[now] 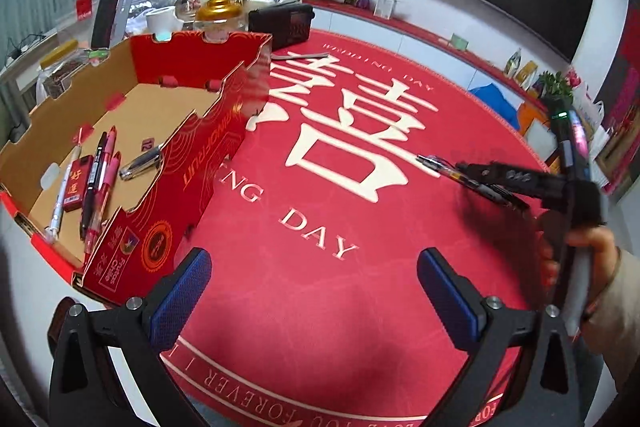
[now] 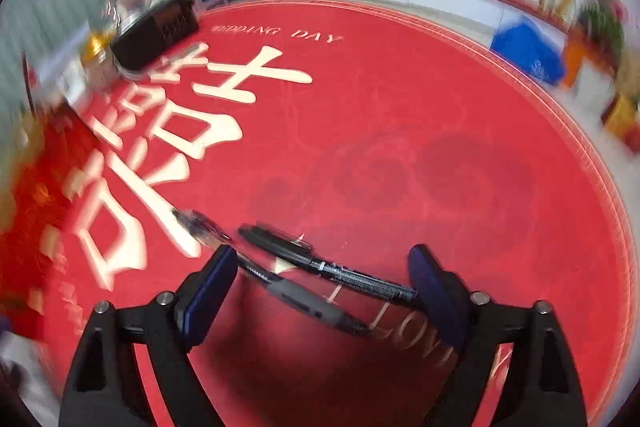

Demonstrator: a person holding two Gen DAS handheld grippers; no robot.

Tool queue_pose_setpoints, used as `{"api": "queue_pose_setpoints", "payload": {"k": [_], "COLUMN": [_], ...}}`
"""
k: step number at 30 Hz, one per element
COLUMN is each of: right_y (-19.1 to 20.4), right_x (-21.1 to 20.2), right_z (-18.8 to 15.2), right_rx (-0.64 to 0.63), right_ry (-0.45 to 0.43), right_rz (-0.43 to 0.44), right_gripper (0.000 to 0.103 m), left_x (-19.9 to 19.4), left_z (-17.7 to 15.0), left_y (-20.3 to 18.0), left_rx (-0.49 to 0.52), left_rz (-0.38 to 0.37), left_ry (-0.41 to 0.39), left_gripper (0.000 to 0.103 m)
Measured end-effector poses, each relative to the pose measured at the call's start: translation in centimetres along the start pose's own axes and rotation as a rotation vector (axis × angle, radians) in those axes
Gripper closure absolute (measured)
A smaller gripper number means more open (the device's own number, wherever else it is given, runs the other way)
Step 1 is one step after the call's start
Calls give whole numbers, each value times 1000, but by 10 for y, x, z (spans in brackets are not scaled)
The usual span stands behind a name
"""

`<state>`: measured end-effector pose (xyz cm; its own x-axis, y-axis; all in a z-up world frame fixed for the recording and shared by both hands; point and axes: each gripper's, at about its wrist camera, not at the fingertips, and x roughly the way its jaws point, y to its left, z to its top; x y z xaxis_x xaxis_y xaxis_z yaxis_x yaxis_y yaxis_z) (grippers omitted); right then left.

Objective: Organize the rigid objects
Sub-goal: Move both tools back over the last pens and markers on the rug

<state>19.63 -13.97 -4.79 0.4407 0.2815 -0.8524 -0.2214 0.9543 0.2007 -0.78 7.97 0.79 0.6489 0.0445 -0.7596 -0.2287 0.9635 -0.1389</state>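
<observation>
The red cardboard box (image 1: pixel 208 163) stands at the left on the red round mat (image 1: pixel 360 211). Inside it lie several pens (image 1: pixel 98 179), a silver pen (image 1: pixel 142 163) and a small red case (image 1: pixel 78 183). My left gripper (image 1: pixel 320 291) hangs open over bare mat beside the box, with nothing between its blue pads (image 1: pixel 188 291). In the right wrist view a black marker (image 2: pixel 332 267) and a grey-grip pen (image 2: pixel 296 295) lie side by side on the mat. My right gripper (image 2: pixel 324 291) stands open around both; its pads do not press them. From the left wrist view, the right gripper (image 1: pixel 466 175) is blurred over a pen (image 1: pixel 430 161).
A black radio (image 1: pixel 284 21), a gold-lidded jar (image 1: pixel 218 11) and a phone on a stand (image 1: pixel 108 7) crowd the table's far side behind the box. A thin metal strip (image 1: pixel 304 56) lies near the radio. A hand (image 1: pixel 588 247) holds the right gripper's handle.
</observation>
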Motion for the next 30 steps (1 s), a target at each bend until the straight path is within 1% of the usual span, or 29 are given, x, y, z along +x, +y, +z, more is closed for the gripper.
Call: {"api": "queue_pose_setpoints", "payload": {"k": [2, 4, 5, 6, 8, 9, 11, 13, 15, 17, 20, 21, 23, 24, 26, 30], "right_y": [6, 15, 17, 16, 9, 2, -13, -26, -37, -49, -63, -66, -69, -67, -62, -54], "right_x": [-10, -18, -22, -32, -48, -56, -69, -77, -84, -90, -101, -101, -101, -99, -89, -83], "right_z": [-11, -24, -30, -37, -44, -47, -55, -64, -74, -83, -94, -96, -100, -99, -96, -90], "right_rx": [50, 107, 139, 177, 201, 208, 204, 199, 207, 233, 251, 258, 262, 261, 258, 254], "right_ry": [47, 123, 142, 126, 74, 46, 19, 31, 43, 45, 31, 28, 28, 25, 26, 27], "right_rz": [132, 317, 370, 374, 317, 260, 149, 76, 40, 54, 53, 62, 72, 75, 76, 88], "right_gripper": [14, 14, 14, 14, 14, 14, 14, 14, 14, 14, 14, 14, 14, 14, 14, 14], "left_x": [3, 5, 7, 9, 13, 16, 22, 33, 49, 67, 90, 96, 106, 109, 111, 120], "left_z": [-1, -1, 0, 2, 6, 10, 16, 23, 29, 32, 32, 32, 33, 34, 36, 41], "left_y": [3, 6, 7, 7, 1, -6, -22, -46, -70, -94, -113, -115, -115, -115, -116, -122], "left_rx": [-1, -5, -8, -9, -5, 6, 37, 94, 150, 208, 271, 273, 255, 242, 240, 255], "left_rz": [13, 22, 24, 22, 14, 5, -8, -15, -11, -17, 28, 34, 21, 0, 3, 9], "left_ry": [10, 15, 18, 22, 26, 26, 21, 11, 21, 26, 56, 71, 101, 111, 113, 123], "left_gripper": [0, 0, 0, 0, 0, 0, 0, 0, 0, 0, 0, 0, 0, 0, 0, 0]}}
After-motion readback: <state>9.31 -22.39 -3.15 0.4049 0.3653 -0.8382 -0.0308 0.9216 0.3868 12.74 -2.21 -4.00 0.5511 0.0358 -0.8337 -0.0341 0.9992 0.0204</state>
